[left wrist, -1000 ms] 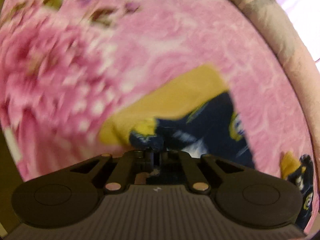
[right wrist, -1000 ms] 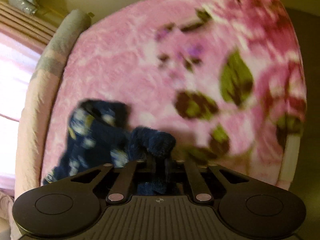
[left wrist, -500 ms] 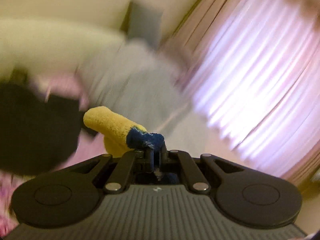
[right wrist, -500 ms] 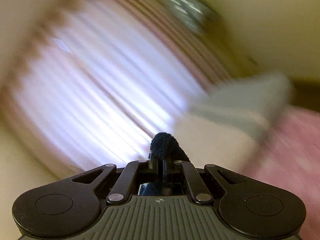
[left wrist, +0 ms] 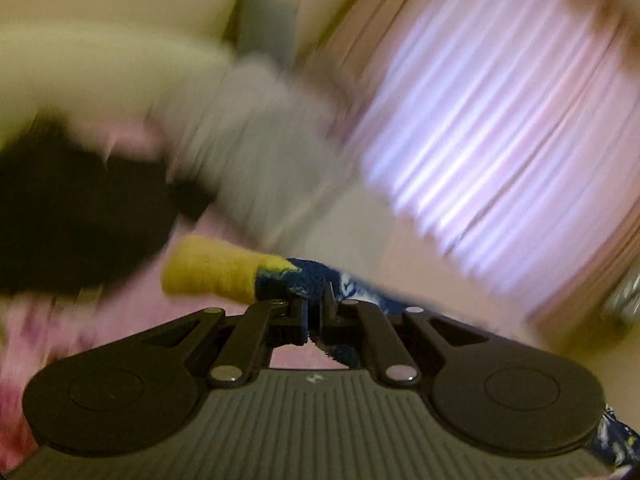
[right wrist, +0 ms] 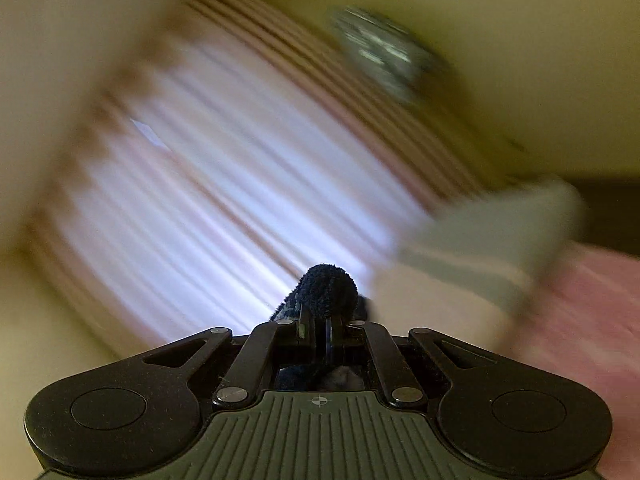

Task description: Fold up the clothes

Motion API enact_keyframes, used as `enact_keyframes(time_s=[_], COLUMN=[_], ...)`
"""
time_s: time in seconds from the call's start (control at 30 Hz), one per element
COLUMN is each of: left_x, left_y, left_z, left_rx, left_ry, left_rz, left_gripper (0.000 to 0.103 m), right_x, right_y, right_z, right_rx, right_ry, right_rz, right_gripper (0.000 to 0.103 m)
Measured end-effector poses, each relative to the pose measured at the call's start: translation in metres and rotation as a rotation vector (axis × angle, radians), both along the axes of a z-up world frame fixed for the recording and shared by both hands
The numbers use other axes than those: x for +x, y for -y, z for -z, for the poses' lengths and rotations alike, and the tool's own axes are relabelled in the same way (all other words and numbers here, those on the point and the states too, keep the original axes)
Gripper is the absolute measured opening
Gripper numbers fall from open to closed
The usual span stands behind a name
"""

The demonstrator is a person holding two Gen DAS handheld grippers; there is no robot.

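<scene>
A fleecy navy garment (left wrist: 310, 280) with a pale print and a yellow band (left wrist: 212, 270) is pinched in my left gripper (left wrist: 316, 308), which is shut on it; its cloth stretches away to the right. In the right wrist view my right gripper (right wrist: 320, 320) is shut on a dark navy tuft (right wrist: 328, 290) of the same garment, which pokes up past the fingertips. Both grippers are lifted high above the pink blanket (left wrist: 132, 304), pointing toward the curtains. The rest of the garment hangs out of sight.
Bright pink-white curtains (left wrist: 500, 140) fill the far side. A grey and pink rolled quilt (right wrist: 492, 236) runs along the bed's far edge. A dark shape (left wrist: 76, 216) lies at the left on the bed. A silvery object (right wrist: 380, 52) hangs on the cream wall.
Both grippers rose from the pink blanket with the garment pinched, tilting up until the curtains and wall filled the views. The garment left the bed surface.
</scene>
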State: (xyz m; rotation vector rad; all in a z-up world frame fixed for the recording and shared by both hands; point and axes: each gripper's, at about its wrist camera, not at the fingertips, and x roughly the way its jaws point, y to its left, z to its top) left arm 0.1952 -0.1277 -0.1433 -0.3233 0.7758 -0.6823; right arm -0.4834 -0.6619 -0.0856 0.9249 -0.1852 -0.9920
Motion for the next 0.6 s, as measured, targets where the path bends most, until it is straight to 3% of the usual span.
enact_keyframes(time_s=[0.07, 0.17, 0.27, 0.33, 0.4, 0.5, 0.6], left_x=[-0.026, -0.055, -0.082, -0.098, -0.109, -0.106, -0.106], left_y=[-0.006, -0.026, -0.035, -0.044, -0.050, -0.051, -0.053], left_z=[0.066, 0.167, 0.244, 0.264, 0.272, 0.254, 0.221], left_rx=[0.132, 0.252, 0.424, 0.477, 0.498, 0.485, 0.456], left_ry=[-0.062, -0.234, -0.313, -0.311, -0.289, -0.274, -0.234], left_rz=[0.017, -0.009, 0.008, 0.026, 0.043, 0.067, 0.090], left_gripper=[0.003, 0.003, 0.003, 0.003, 0.004, 0.005, 0.005], right_x=[-0.040, -0.099, -0.143, -0.169, -0.183, -0.195, -0.195], right_y=[-0.016, -0.048, -0.081, -0.100, -0.118, -0.138, -0.139], right_z=[0.070, 0.168, 0.247, 0.288, 0.306, 0.304, 0.281], right_rx=[0.167, 0.392, 0.559, 0.655, 0.699, 0.685, 0.658], right_ry=[-0.069, -0.173, -0.291, -0.354, -0.383, -0.404, -0.417], right_rz=[0.052, 0.159, 0.248, 0.296, 0.315, 0.299, 0.268], right_gripper=[0.002, 0.002, 0.002, 0.002, 0.002, 0.002, 0.002])
